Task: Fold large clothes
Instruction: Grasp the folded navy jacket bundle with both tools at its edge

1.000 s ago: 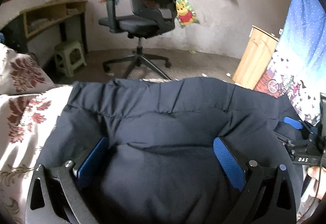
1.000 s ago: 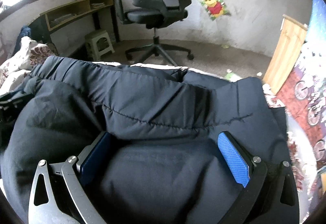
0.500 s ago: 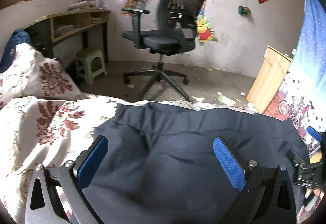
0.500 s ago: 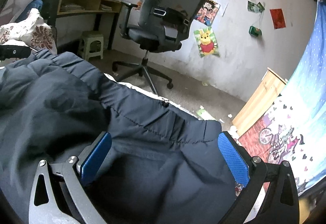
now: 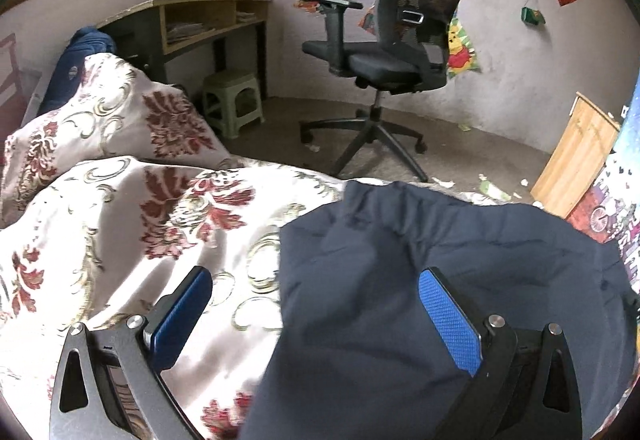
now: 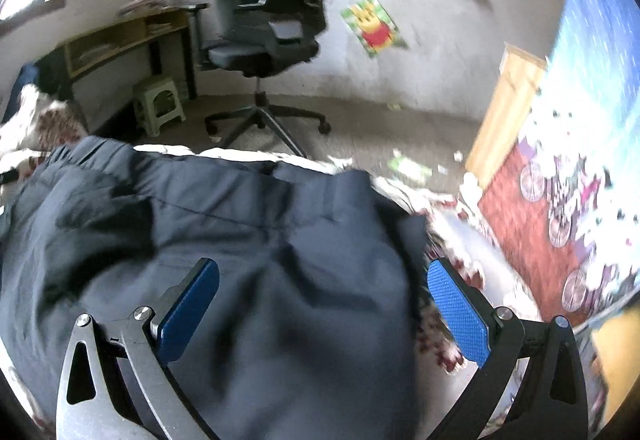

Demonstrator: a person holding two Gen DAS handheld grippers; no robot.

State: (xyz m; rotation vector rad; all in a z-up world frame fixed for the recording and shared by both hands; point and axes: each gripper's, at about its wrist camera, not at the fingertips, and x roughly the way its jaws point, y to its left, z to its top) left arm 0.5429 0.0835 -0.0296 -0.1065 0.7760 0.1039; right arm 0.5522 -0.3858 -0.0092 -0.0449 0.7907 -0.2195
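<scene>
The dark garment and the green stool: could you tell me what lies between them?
In the left wrist view, floral bedding lies between the dark garment and the green stool.

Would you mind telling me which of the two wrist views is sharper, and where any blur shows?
Left wrist view: largely sharp, the black mesh office chair crisp. Right wrist view: motion-smeared, worst on the wall posters and the dark navy garment. Both bend straight lines, fisheye-style.

Right gripper [image 6: 323, 304] gapes over navy garment [image 6: 248, 240].

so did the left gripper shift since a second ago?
Yes. The left gripper slid left off the navy garment; more floral bedspread shows beneath it.
</scene>
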